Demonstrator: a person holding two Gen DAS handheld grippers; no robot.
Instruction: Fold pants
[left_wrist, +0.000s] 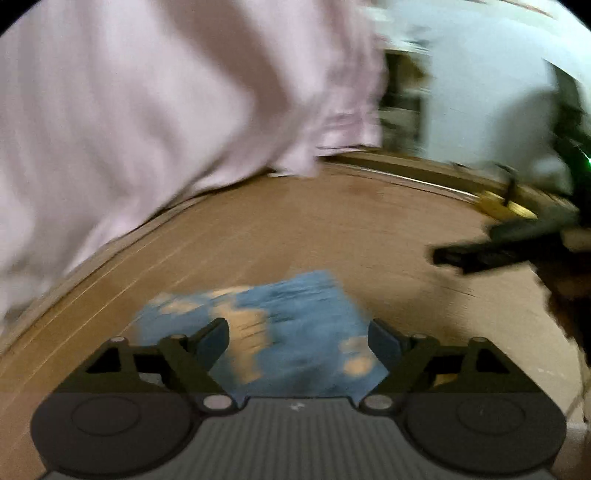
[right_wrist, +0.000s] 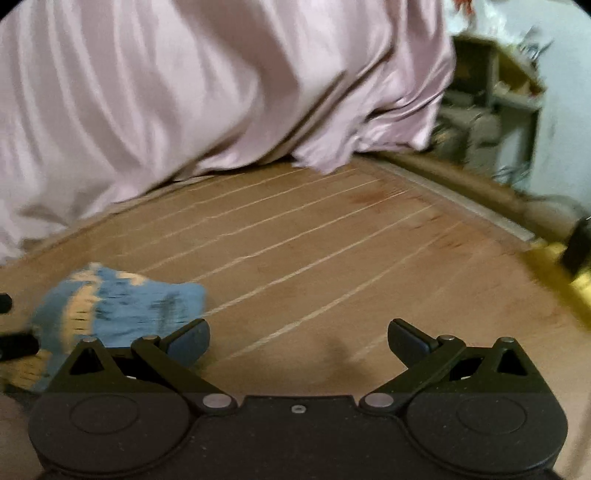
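Left gripper (left_wrist: 298, 336) points downward at the wooden surface (left_wrist: 295, 229), with its jaws spread wide apart. The folded pants (left_wrist: 295, 325), blue denim with pale tan patches, lie on the wood directly ahead of it and partly between the two fingers; the pads do not press on the fabric. This view is blurred, so the exact edge of the cloth against the fingers cannot be told.

Right gripper (right_wrist: 298, 338) also tilts down toward the wood, jaws wide apart, with only bare board between its fingers. In the right wrist view the pants (right_wrist: 118, 306) lie to the left of this gripper, just beyond its left finger, in a compact folded bundle. In the left wrist view the right gripper (left_wrist: 443, 255) shows as a dark body entering from the right edge, well apart from the pants.

Beyond the pants, the wooden surface (right_wrist: 314, 236) runs in brown planks with pale seams between them. Pink satin fabric (right_wrist: 184, 81) hangs in folds at the far left edge of the wood, behind the pants. To the far right of the pants, a metal strip borders the boards, and past it stand cluttered shelves (right_wrist: 487, 107) against a pale wall (left_wrist: 480, 74). A yellow object (right_wrist: 554, 273) lies at the right margin; its kind cannot be told.
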